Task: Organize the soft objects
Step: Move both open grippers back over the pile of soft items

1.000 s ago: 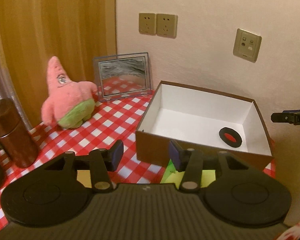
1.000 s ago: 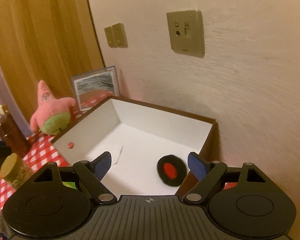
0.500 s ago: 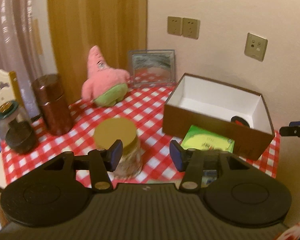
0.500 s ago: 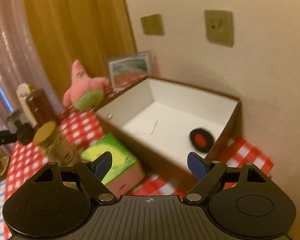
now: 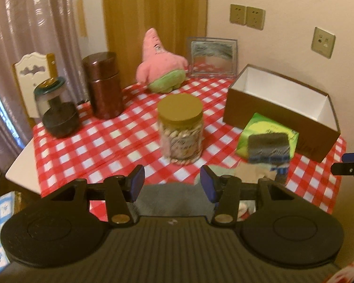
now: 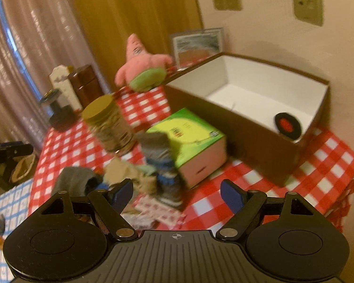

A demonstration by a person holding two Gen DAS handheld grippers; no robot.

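Note:
A pink starfish plush sits at the table's back. A brown box with a white inside stands at the right, and a black-and-red round pad lies in it. A pile of soft cloths lies near the front edge: a grey patterned sock, a beige cloth and a grey cloth. My left gripper hovers open over the grey cloth, holding nothing. My right gripper is open above the pile, also holding nothing.
A green tissue box lies in front of the brown box. A gold-lidded jar stands mid-table, a brown canister and a dark glass jar at left, a picture frame by the wall.
Both grippers have drawn back from the box toward the table's front edge. The jar, the tissue box and the cloth pile have come into view. Both grippers stayed open.

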